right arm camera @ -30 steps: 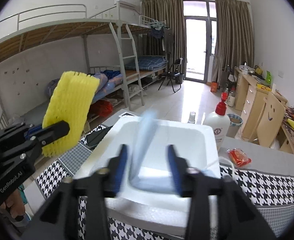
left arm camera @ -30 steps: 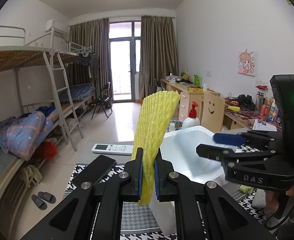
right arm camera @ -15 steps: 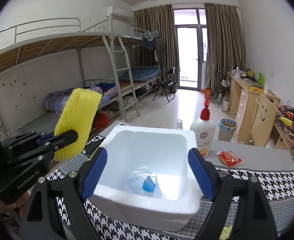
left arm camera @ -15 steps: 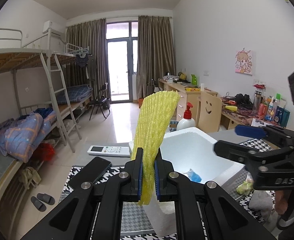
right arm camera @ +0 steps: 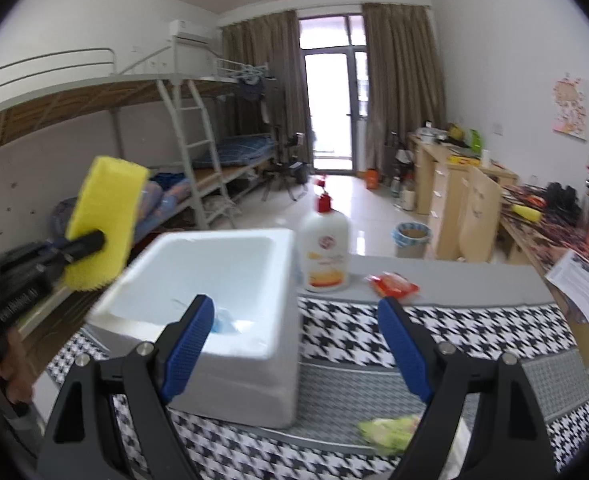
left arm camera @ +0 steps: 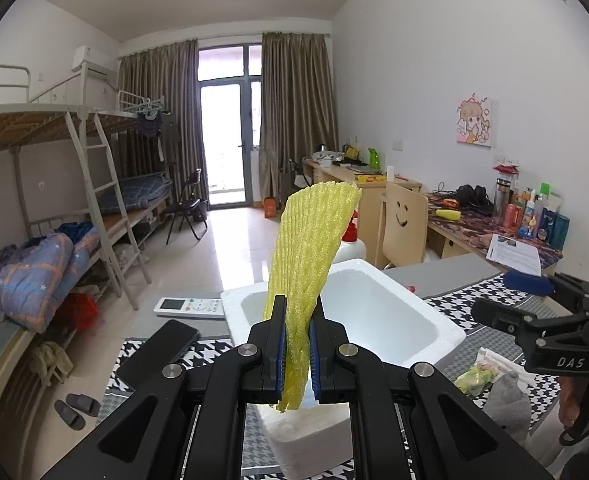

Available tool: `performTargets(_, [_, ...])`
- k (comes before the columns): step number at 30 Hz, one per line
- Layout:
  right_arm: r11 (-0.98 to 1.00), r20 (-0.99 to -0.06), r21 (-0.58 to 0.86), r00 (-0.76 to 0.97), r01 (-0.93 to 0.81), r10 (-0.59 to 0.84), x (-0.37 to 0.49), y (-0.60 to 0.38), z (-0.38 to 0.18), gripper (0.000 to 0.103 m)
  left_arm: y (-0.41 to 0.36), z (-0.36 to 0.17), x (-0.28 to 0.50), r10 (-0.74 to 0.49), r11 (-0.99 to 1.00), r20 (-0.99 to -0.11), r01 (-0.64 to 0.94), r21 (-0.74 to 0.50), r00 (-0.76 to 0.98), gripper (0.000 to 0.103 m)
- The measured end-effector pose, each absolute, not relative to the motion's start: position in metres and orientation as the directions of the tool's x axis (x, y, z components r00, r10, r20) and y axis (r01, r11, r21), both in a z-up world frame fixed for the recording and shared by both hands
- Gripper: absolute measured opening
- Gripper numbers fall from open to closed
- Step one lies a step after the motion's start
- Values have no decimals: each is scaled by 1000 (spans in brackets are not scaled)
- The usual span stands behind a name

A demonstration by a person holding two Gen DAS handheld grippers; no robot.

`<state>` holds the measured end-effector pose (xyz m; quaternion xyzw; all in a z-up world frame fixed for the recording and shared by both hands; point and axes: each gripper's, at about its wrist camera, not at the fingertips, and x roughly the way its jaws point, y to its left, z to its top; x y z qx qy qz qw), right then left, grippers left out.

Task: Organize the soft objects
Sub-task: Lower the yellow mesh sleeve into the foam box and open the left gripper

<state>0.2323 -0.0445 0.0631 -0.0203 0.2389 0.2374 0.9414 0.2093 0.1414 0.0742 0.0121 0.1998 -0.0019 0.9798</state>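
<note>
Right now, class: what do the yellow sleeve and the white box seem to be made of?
Yellow sleeve: probably soft foam netting; ribbed, matte, pinched flat between the fingers. White box: probably expanded polystyrene; thick walls, matte, rounded rims.

Remote control [left arm camera: 188, 307]: white, lies on the bench just behind the houndstooth cloth [right arm camera: 346, 336].
Phone [left arm camera: 159, 354]: black, flat on the cloth's left edge.
Pump bottle [right arm camera: 325, 250]: white, red top, upright.
Red packet [right arm camera: 392, 284]: right of the bottle.
Bunk bed [left arm camera: 74, 184]: along the left wall.
</note>
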Motion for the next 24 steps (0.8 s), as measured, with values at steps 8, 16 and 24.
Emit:
performTargets(8, [922, -531, 17, 778, -388, 337, 243, -61, 27, 87, 130, 70, 221, -9, 999, -409, 22, 26, 912, 10])
performTargets(16, [923, -574, 5, 754, -385, 318, 253, -59, 7, 87, 123, 70, 228, 6, 999, -411, 15, 49, 912, 10])
performTargets(24, [900, -582, 3, 731, -436, 357, 242, -49, 7, 87, 124, 69, 228, 3, 999, -417, 19, 49, 909, 10])
